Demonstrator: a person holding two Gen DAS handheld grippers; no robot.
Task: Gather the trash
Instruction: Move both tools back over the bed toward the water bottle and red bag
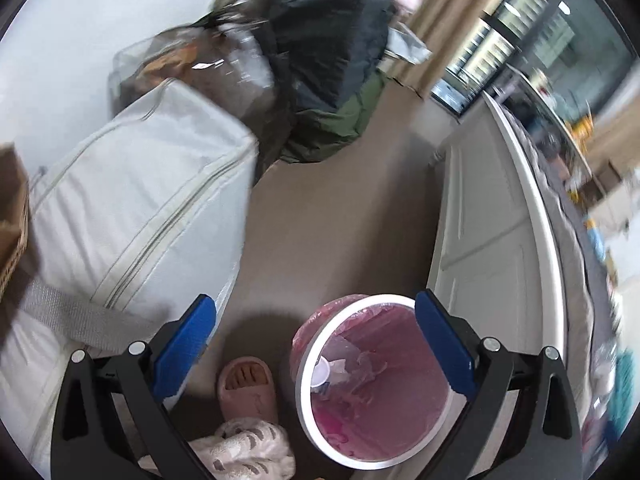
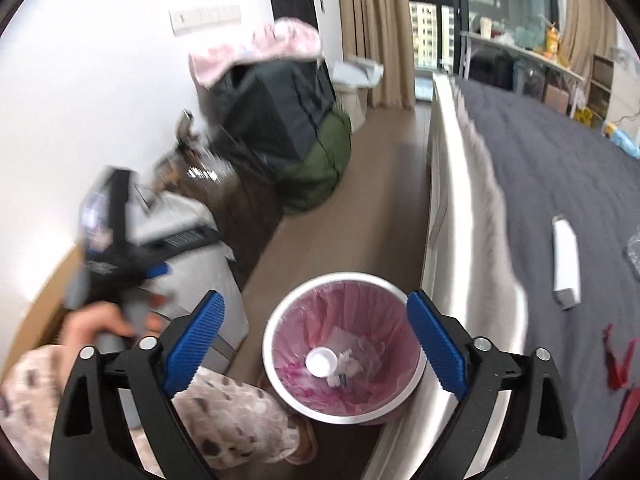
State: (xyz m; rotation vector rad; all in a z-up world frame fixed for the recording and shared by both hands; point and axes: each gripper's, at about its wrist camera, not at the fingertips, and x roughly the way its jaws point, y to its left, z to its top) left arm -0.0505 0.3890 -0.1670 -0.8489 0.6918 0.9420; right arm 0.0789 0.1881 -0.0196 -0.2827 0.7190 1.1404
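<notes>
A round trash bin [image 2: 280,384] with a white rim and pink liner stands on the floor beside the bed; it also shows in the left wrist view [image 1: 308,412]. Inside lie a white cup [image 2: 321,362] and crumpled wrappers [image 2: 352,360]. My right gripper [image 2: 316,320] is open and empty, above the bin. My left gripper [image 1: 316,326] is open and empty, above the bin's left side; it appears blurred in the right wrist view [image 2: 156,270]. On the bed lie a white flat box [image 2: 565,264], a red scrap [image 2: 618,364] and clear plastic [image 2: 634,250].
The dark grey bed [image 2: 560,168] with white frame [image 2: 444,208] fills the right. A grey storage bag [image 1: 132,208], black and green bags [image 2: 292,120] line the left wall. My slippered foot [image 1: 246,384] stands left of the bin. A desk [image 2: 520,54] stands by the window.
</notes>
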